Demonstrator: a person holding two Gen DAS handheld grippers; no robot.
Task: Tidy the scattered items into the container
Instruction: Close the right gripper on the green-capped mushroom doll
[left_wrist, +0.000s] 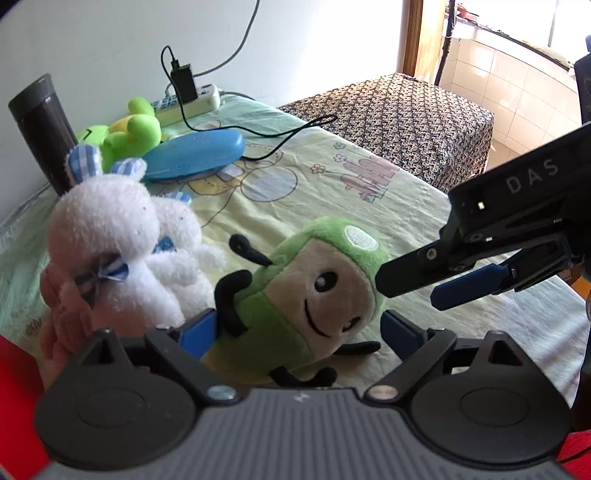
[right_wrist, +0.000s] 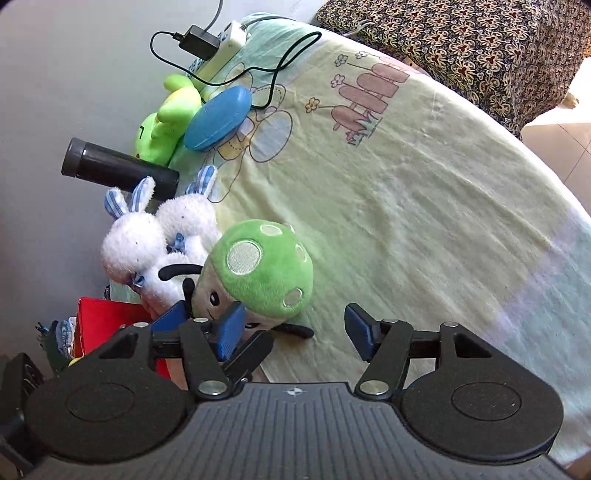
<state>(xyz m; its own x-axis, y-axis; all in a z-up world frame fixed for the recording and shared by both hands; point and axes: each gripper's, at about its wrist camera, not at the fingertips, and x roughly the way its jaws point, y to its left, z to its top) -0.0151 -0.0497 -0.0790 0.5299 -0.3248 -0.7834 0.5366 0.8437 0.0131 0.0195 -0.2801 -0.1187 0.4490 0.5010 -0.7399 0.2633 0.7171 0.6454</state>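
Right wrist: red container (right_wrist: 107, 317) beside plush rabbits (right_wrist: 159, 243)

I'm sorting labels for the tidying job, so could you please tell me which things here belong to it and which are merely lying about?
Belong to the job:
- green mushroom plush
- white bunny plush
- green frog plush
- blue case, probably
- red container

Lying about:
- power strip
- black charger
- dark flask
- patterned cloth
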